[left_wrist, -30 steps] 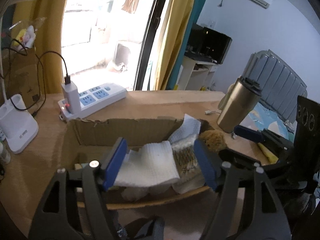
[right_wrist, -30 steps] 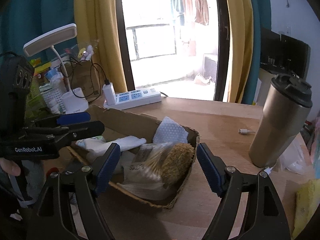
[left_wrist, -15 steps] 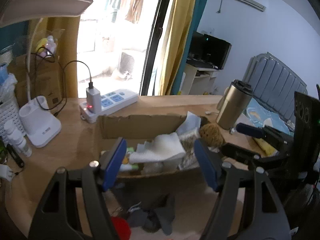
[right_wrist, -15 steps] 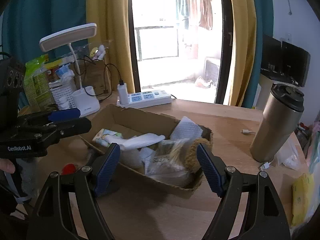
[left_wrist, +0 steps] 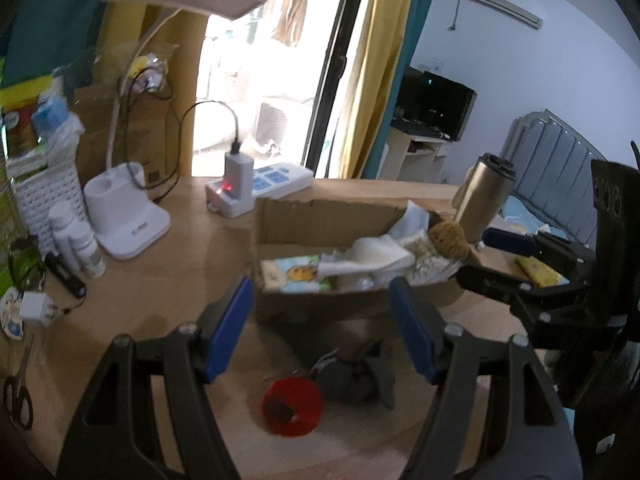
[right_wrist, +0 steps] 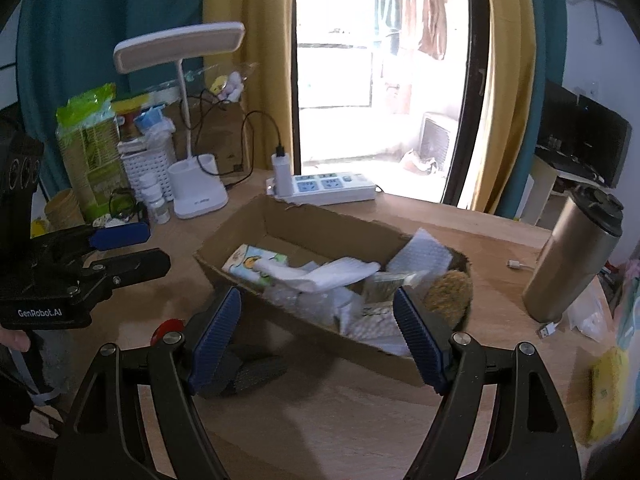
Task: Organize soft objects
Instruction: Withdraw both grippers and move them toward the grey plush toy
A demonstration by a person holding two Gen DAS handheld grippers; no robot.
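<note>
both hand-held grippers pulled back | cardboard box of soft things beyond fingertips | both released, empty

Box mid-table, cloths inside; power strip behind; lamp left; tumbler right; sock before box.

Dark cloth partly behind right tongs' finger
</note>
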